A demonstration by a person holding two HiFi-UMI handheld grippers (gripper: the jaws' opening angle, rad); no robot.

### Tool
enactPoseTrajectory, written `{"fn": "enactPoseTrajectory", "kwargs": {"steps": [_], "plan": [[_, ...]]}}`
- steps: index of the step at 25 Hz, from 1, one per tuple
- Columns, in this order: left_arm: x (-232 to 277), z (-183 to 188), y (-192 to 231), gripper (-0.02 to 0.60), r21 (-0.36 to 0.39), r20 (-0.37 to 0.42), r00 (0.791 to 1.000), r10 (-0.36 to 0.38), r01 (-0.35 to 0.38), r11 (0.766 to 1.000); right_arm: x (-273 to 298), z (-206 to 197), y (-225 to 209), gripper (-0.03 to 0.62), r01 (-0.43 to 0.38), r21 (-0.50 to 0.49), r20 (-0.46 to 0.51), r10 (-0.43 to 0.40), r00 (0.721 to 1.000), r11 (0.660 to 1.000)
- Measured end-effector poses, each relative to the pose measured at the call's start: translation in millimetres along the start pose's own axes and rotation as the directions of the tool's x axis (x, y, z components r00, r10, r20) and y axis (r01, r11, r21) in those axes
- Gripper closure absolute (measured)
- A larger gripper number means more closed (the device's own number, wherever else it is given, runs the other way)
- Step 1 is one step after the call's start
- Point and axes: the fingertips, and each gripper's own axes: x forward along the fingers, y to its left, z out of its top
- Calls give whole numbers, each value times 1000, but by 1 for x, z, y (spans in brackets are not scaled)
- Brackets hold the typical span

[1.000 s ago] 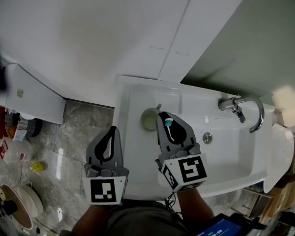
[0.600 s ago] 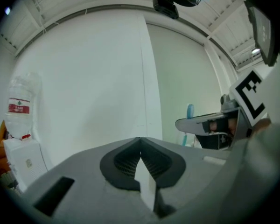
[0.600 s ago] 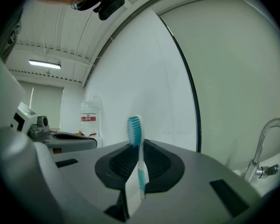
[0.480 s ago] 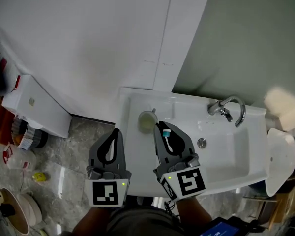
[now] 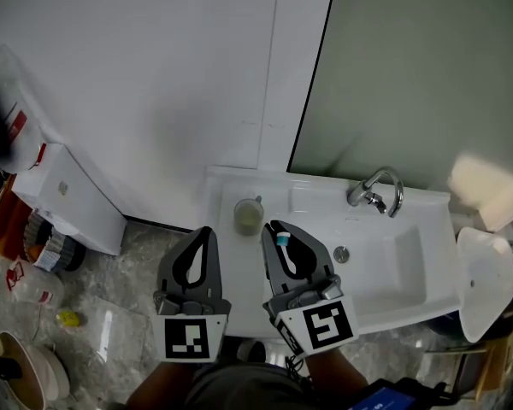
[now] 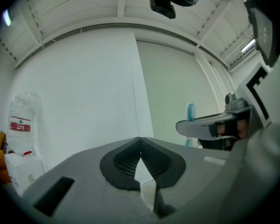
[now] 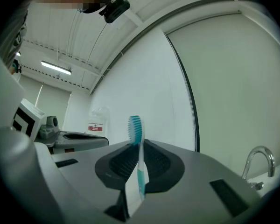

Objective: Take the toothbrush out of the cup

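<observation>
A pale green cup (image 5: 247, 217) stands on the left rim of the white sink (image 5: 393, 267). My right gripper (image 5: 272, 227) is shut on a white and teal toothbrush (image 7: 140, 171), which stands upright between the pads, bristles (image 7: 134, 127) on top. The brush head (image 5: 283, 239) is clear of the cup, in front of it and to its right. To the left of the sink, over the floor, my left gripper (image 5: 207, 231) is shut with nothing in it; its tips (image 6: 140, 140) meet. In the left gripper view the right gripper (image 6: 210, 127) shows at the right.
A chrome faucet (image 5: 376, 190) stands at the sink's back edge, the drain (image 5: 341, 253) below it. A white cabinet (image 5: 68, 195) and floor clutter (image 5: 34, 254) lie to the left. A white lid (image 5: 483, 280) is at the right. A plastic bag (image 6: 22, 125) hangs by the wall.
Both grippers have risen and drawn back from the sink, the right one carrying the toothbrush. The cup and sink look smaller and farther away.
</observation>
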Motion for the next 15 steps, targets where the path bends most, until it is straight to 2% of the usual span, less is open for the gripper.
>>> {"fn": "enactPoseTrajectory", "kwargs": {"steps": [9, 15], "plan": [[-12, 12, -10, 568, 1, 28, 1000, -2, 2, 1000, -16, 11, 5, 560, 3, -38, 27, -2, 1000, 999], [-11, 12, -15, 568, 0, 28, 1000, -10, 10, 1000, -20, 9, 3, 560, 5, -28, 14, -4, 1000, 1000]]}}
